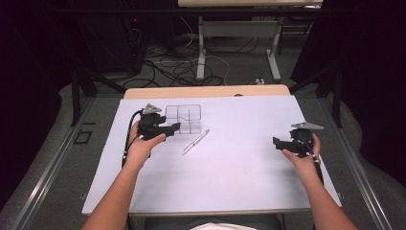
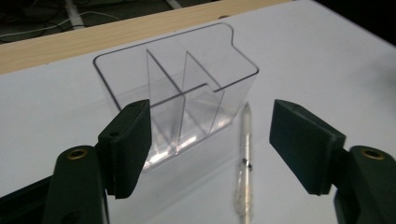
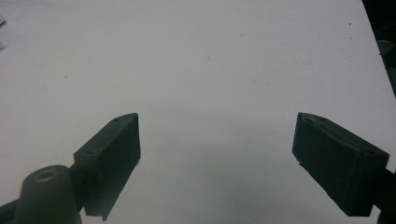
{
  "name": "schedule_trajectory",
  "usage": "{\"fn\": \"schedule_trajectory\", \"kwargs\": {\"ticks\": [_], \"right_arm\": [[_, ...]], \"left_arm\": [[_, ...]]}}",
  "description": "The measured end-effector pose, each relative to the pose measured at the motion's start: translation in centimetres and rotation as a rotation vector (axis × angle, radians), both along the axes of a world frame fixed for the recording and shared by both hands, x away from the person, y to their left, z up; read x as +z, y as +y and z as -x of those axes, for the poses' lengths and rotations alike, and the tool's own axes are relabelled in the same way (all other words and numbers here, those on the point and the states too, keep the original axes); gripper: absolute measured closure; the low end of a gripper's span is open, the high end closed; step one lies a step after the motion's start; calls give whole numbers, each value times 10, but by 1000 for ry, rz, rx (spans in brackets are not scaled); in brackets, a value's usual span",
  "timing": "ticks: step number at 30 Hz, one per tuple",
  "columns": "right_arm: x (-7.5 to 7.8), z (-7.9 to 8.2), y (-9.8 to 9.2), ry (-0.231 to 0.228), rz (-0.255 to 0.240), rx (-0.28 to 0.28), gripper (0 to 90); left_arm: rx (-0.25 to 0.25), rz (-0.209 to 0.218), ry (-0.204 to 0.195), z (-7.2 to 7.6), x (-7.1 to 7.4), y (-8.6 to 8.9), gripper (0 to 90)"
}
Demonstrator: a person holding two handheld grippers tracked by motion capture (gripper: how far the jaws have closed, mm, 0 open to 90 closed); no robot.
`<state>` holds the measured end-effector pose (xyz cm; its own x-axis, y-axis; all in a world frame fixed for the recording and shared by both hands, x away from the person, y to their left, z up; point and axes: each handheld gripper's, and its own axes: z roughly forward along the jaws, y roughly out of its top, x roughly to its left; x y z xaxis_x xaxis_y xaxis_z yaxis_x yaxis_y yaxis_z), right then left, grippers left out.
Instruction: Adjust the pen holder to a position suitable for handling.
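Note:
A clear plastic organizer (image 1: 184, 118) with several compartments stands on the white table sheet (image 1: 230, 163) at the back left. A silver pen (image 1: 195, 142) lies just in front of it to the right. My left gripper (image 1: 175, 127) is open beside the organizer's front left corner, nothing between its jaws. In the left gripper view the organizer (image 2: 180, 88) stands ahead and the pen (image 2: 244, 161) lies between the open jaws, farther off. My right gripper (image 1: 276, 143) is open at the right side of the table, far from both; in its own view the right gripper (image 3: 217, 163) holds nothing over bare sheet.
The table's wooden back edge (image 1: 206, 91) runs behind the sheet. Beyond it are cables (image 1: 177, 67) on the floor and the legs of another desk (image 1: 201, 48). Dark frames stand at both sides.

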<state>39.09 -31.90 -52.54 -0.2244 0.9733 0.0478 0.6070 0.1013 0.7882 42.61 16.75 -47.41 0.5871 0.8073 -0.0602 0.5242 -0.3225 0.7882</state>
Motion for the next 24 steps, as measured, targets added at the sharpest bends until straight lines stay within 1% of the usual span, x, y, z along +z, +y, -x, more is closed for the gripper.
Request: {"fn": "schedule_trajectory", "kwargs": {"ticks": [1,2,3,4,5,7,8,9,11,13,14,15,18,20,22,23,24], "right_arm": [[0,0,0,-2,2,4,150],[0,0,0,-2,4,5,150],[-1,-1,0,-1,5,4,150],[-1,-1,0,-1,0,4,151],[-1,-1,0,1,-2,3,151],[-2,-1,0,3,-4,7,150],[-2,-1,0,3,-6,8,150],[-2,-2,0,3,-7,6,151],[-2,-2,0,3,-6,9,151],[-2,-2,0,3,-8,8,150],[-2,-2,0,4,-9,6,150],[-2,-2,0,5,-12,7,150],[-2,-1,-2,6,-19,5,151],[-2,-1,-2,8,-23,0,151],[-2,-1,-4,8,-21,0,151],[-3,-1,-4,9,-24,-1,150],[-3,-1,-4,10,-24,-1,151]], "left_arm": [[-15,-38,-6,2,-4,-1,269],[-21,-66,24,3,-6,-2,270],[-25,-73,19,4,-9,-4,270],[-31,-75,25,5,-11,-5,270],[-41,-75,21,5,-13,-7,270],[-54,-75,27,7,-15,-10,265],[-66,-66,32,7,-17,-11,253],[-67,-69,41,7,-18,-13,236],[-82,-64,43,8,-20,-17,226],[-94,-44,47,7,-23,-20,214],[-95,-43,53,7,-24,-20,208],[-95,-26,59,7,-26,-22,202],[-99,-4,80,7,-30,-24,172],[-109,4,80,6,-32,-26,160],[-99,6,92,7,-33,-27,145],[-99,14,97,6,-34,-27,134],[-84,39,124,7,-34,-29,122]]}}
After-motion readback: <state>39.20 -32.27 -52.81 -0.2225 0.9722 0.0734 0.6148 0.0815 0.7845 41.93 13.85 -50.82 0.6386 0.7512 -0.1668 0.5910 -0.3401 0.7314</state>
